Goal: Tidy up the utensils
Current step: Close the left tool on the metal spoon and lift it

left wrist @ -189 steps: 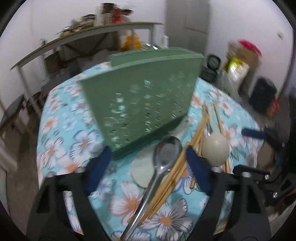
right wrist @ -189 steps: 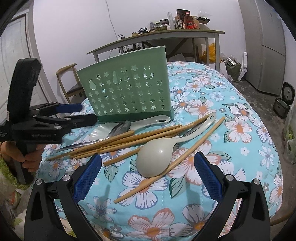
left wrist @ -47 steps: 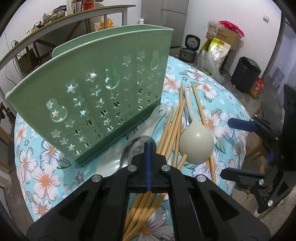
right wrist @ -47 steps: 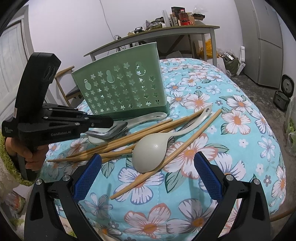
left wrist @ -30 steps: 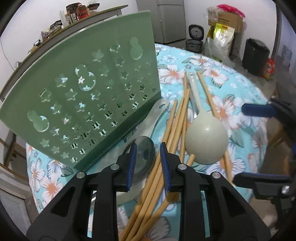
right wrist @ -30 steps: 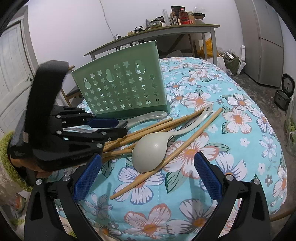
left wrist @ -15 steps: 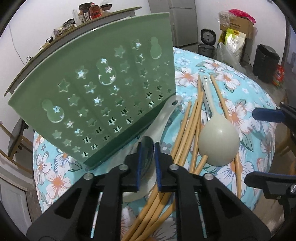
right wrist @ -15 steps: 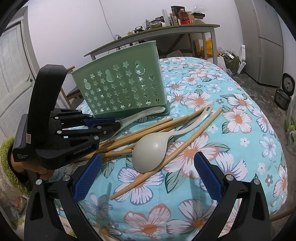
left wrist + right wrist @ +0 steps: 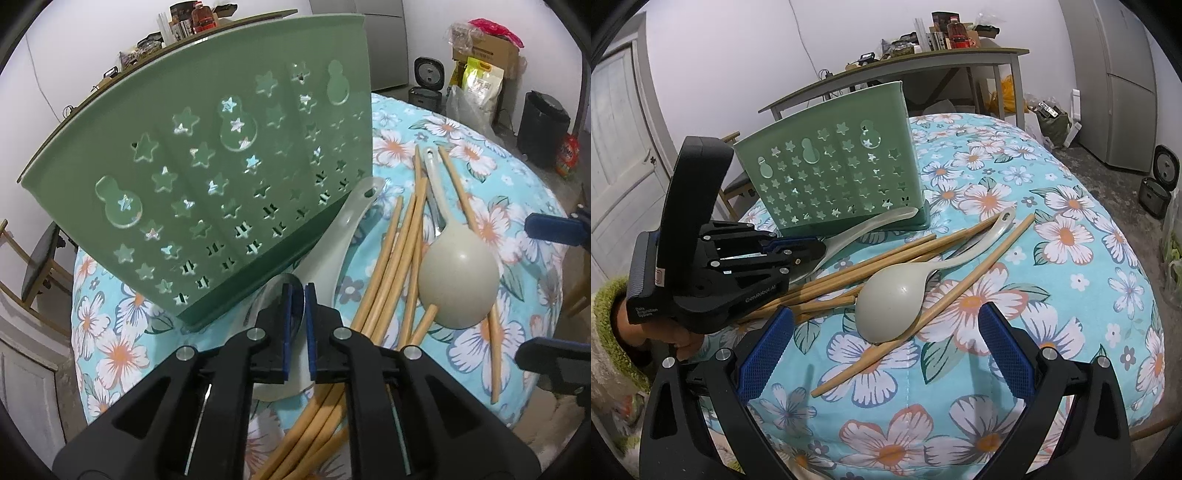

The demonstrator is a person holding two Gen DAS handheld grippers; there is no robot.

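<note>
The green plastic utensil holder (image 9: 207,177) pierced with star cut-outs stands on the floral blue cloth-covered worktop (image 9: 1052,258), just ahead and left of the left tool (image 9: 297,328). That tool, tilted downward, is clenched on the bowl of a metal spoon (image 9: 297,306), over a pale translucent rice paddle (image 9: 343,229). The right tool (image 9: 886,350) hovers wide apart, empty, near one cream plastic ladle-shaped spoon (image 9: 897,299). Several bamboo chopsticks (image 9: 399,251) lie between; their count is unclear.
</note>
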